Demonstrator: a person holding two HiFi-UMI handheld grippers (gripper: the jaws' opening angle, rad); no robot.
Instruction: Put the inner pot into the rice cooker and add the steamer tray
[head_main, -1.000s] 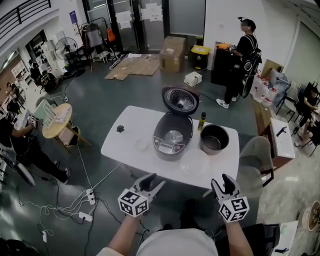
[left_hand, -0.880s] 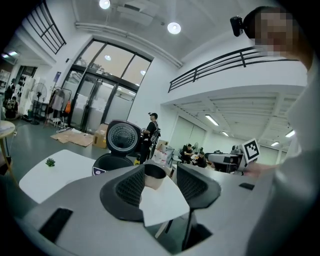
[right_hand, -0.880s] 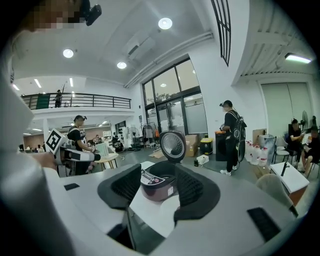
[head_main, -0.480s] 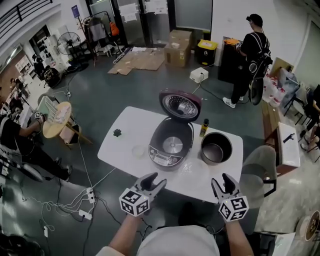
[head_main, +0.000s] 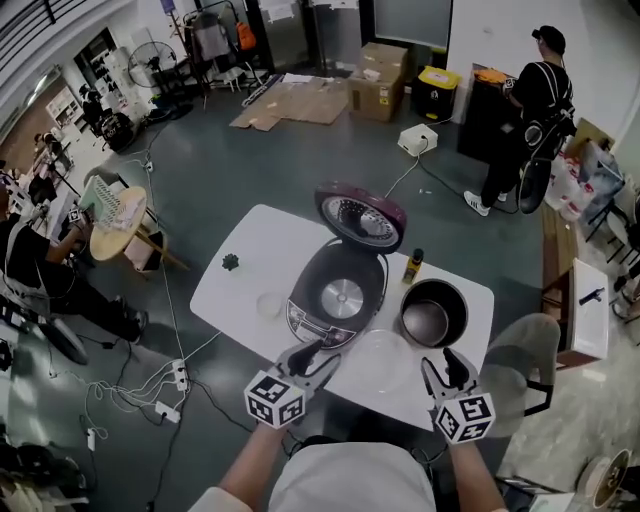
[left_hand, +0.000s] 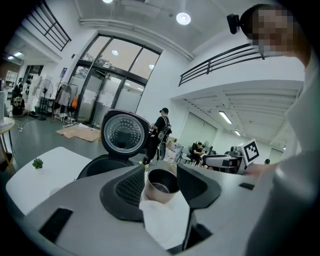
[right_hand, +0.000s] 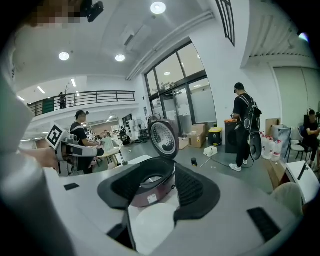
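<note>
The dark rice cooker stands on the white table with its lid swung up. To its right sits the metal inner pot, upright and empty. A clear steamer tray lies by the table's front edge, before the cooker. My left gripper hovers at that edge in front of the cooker, open; its view shows the pot far off between the jaws. My right gripper is open just short of the pot, and its view looks at the cooker.
A small bottle stands behind the pot. A clear round dish and a small green item lie on the table's left part. A chair stands at the right end. Cables and a power strip lie on the floor at left.
Both grippers have come forward from well short of the table to its front edge, still open. The table and the cooker now look closer.
</note>
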